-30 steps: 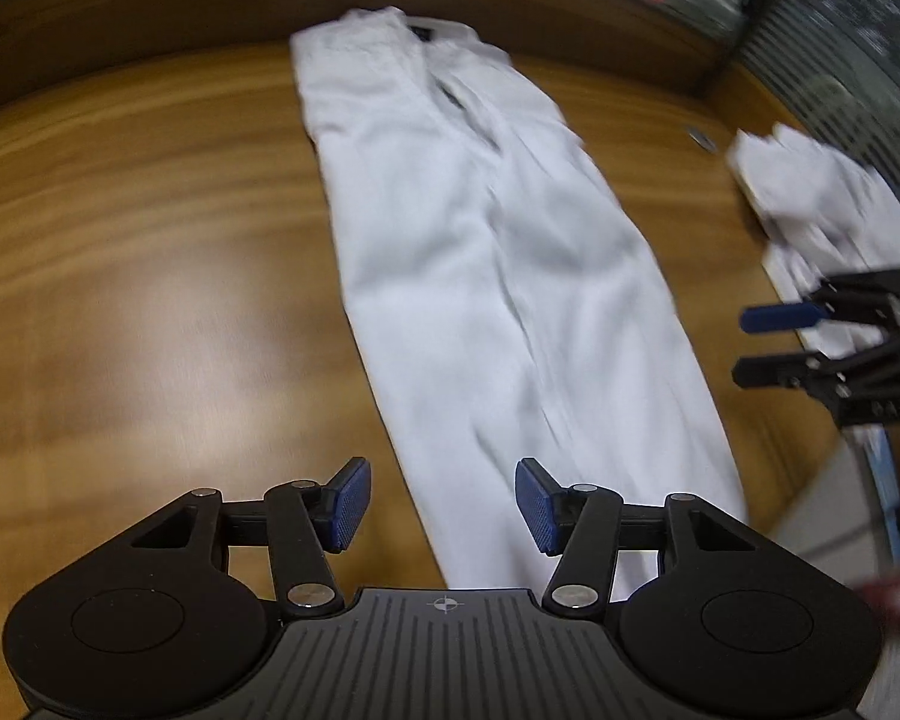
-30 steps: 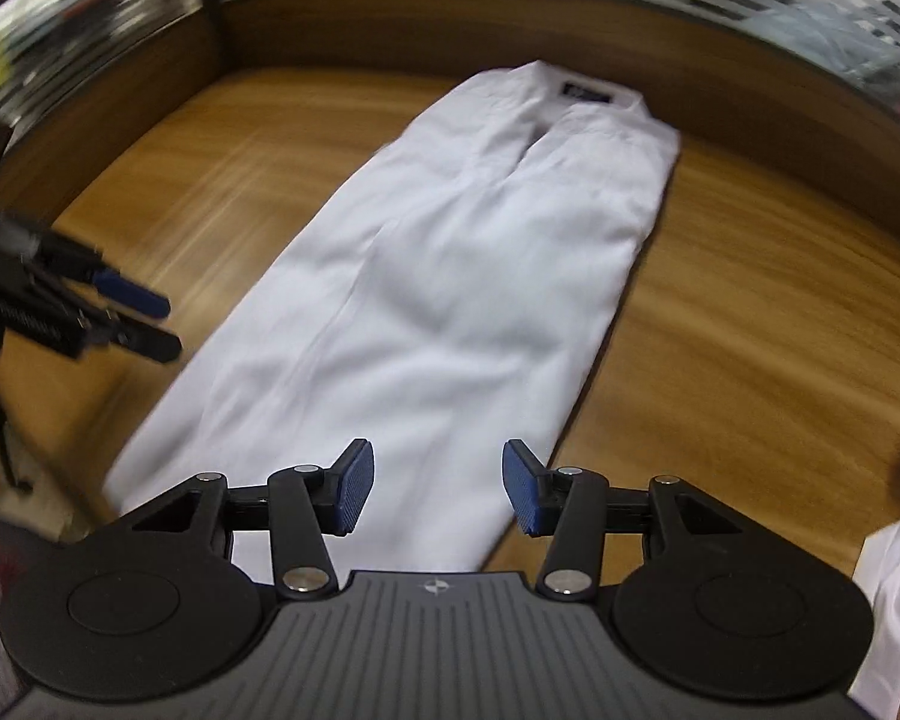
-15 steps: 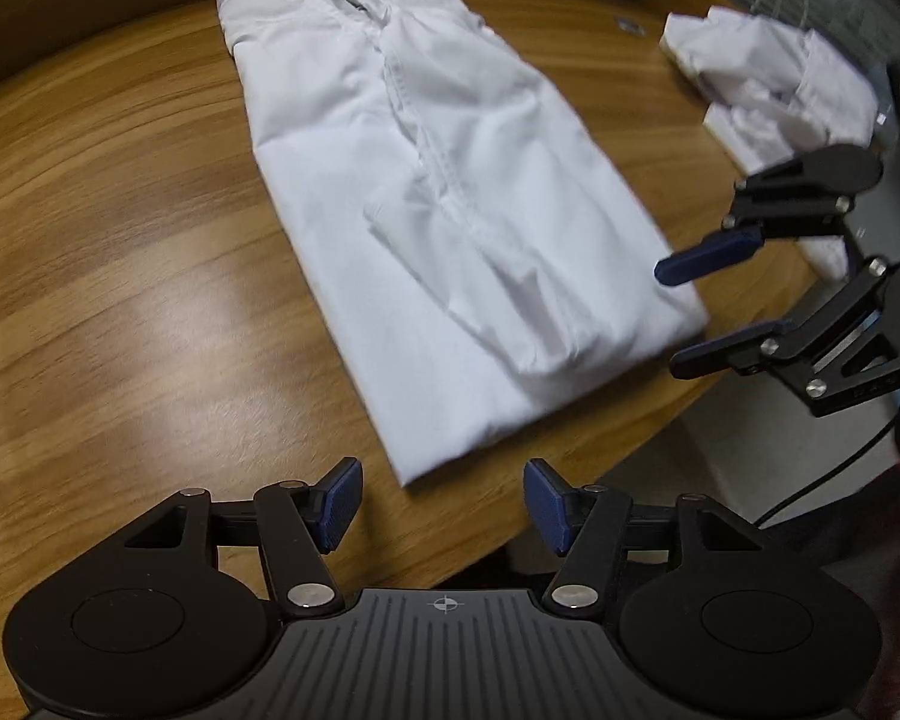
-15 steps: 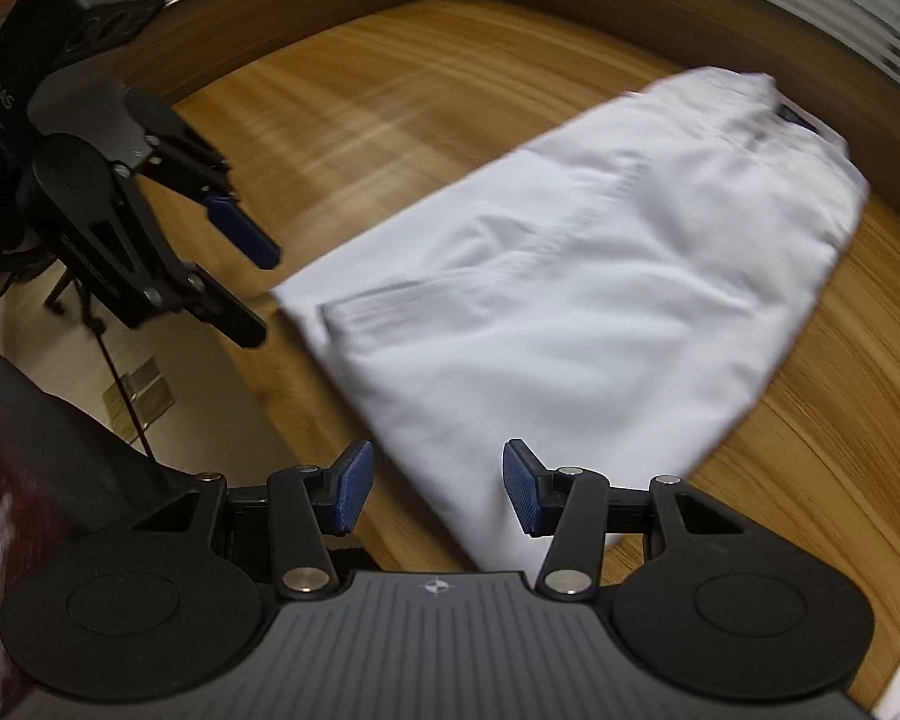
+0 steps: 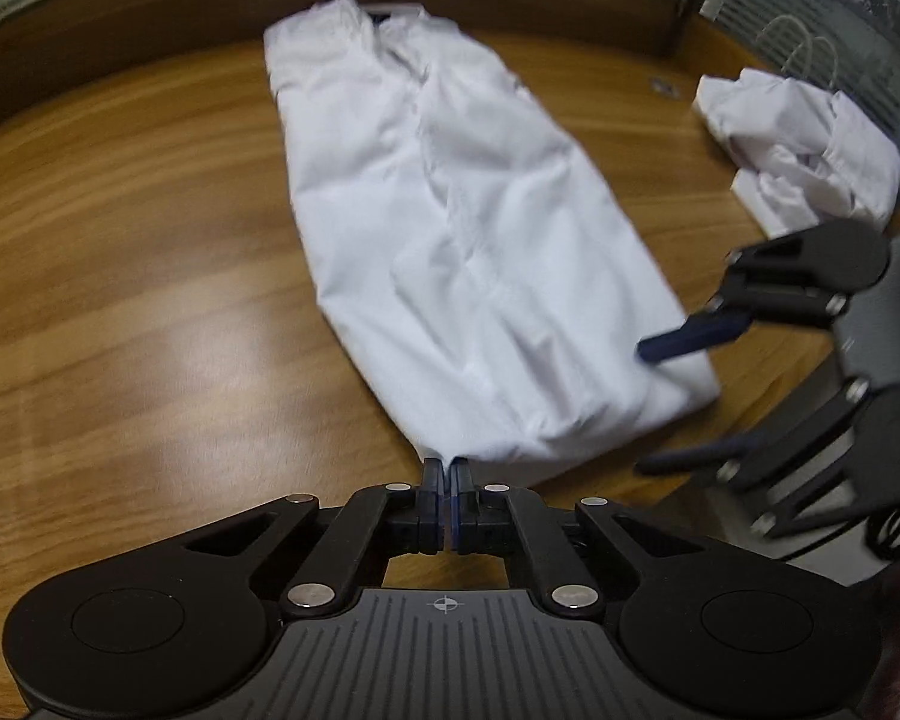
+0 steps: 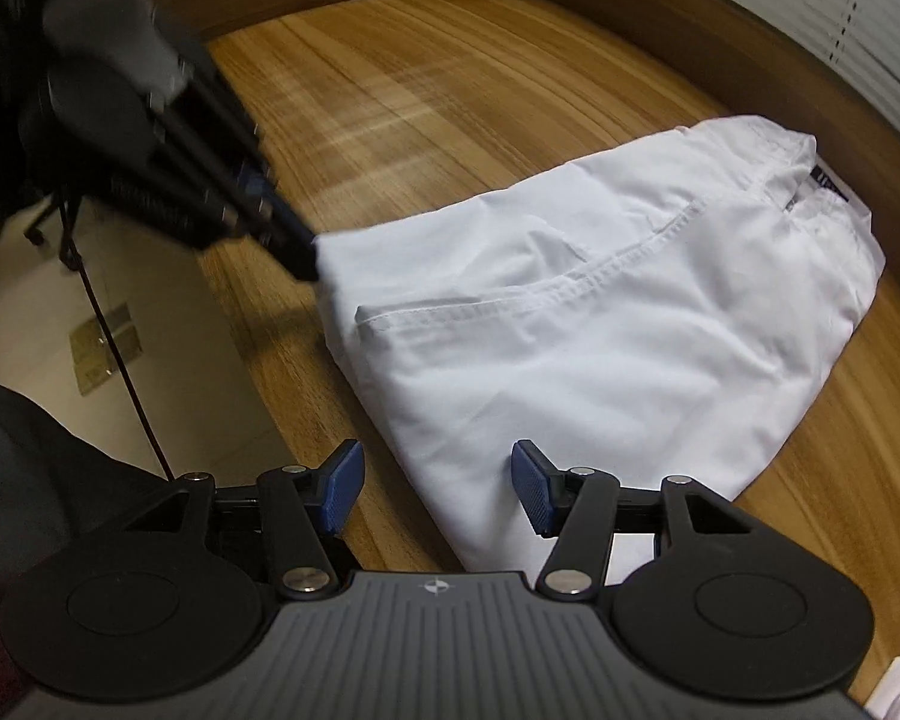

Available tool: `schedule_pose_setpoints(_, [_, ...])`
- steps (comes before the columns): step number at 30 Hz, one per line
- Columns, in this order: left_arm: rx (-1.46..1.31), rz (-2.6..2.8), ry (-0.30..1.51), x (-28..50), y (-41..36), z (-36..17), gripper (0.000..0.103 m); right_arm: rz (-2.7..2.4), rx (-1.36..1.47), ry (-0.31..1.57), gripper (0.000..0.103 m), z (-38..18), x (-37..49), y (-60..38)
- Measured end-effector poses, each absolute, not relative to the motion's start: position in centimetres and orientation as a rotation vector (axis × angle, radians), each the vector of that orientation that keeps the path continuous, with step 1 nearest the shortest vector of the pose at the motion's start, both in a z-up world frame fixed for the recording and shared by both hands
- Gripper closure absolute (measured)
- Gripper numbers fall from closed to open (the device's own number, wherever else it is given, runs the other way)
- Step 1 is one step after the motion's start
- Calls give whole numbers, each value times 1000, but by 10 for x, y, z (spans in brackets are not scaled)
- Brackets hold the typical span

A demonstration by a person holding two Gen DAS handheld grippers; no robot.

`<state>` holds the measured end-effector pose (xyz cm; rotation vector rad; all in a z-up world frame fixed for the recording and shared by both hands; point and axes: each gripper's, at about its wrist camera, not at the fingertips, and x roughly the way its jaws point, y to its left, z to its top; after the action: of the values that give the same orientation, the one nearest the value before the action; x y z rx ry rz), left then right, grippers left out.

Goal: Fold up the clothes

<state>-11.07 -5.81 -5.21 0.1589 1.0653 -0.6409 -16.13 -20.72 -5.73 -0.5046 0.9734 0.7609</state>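
At near edge of surface (image 5: 120, 300): left tool (image 5: 447, 474) clenched on garment (image 5: 468, 252) corner; right tool (image 6: 437, 474) straddling the other corner, jaws opening, nothing gripped. Risk: one-sided pull skews the fold (thin pinch, could slip), hem drags off the edge.

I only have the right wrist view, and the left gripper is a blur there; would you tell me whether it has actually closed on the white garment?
Observer: Yes. In the left wrist view the left gripper is shut on the white garment's near corner.
Operator: Thank you. How does my right gripper sit, seen from that side?
Observer: The right gripper has its jaws opening, not pressing the cloth: one finger is over the garment's other near corner, the other just off its hem.
Operator: Is anything else waiting?
Observer: A crumpled pile of white clothes lies apart from it, toward the far right of the table.
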Motion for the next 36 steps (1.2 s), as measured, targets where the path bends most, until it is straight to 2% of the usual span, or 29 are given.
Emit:
schedule_pose_setpoints(16, [80, -676, 1063, -86, -69, -23, 99, 662, -667, 880, 41, -78, -171, -178])
schedule_pose_setpoints(18, [104, -687, 1061, -86, -71, -22, 99, 645, -681, 871, 47, -79, -171, -178])
schedule_pose_setpoints(19, [117, -701, 1054, -87, -71, -21, 98, 634, -690, 863, 59, -79, -171, -178])
schedule_pose_setpoints(20, [146, -715, 1037, -89, -71, -20, 98, 633, -688, 860, 63, -78, -170, -179])
schedule_pose_setpoints(23, [330, -774, 954, -103, -77, -15, 86, 635, -673, 855, 75, -69, -168, -185])
schedule_pose_setpoints(25, [401, -820, 920, -110, -78, -14, 61, 635, -667, 856, 79, -61, -167, -187])
schedule_pose_setpoints(29, [550, -878, 832, -121, -80, -15, 47, 639, -671, 858, 82, -45, -162, -189])
schedule_pose_setpoints(30, [581, -884, 808, -122, -82, -16, 40, 642, -677, 858, 82, -41, -160, -189])
schedule_pose_setpoints(36, [689, -900, 711, -108, -88, -25, 36, 648, -708, 869, 83, -23, -153, -188])
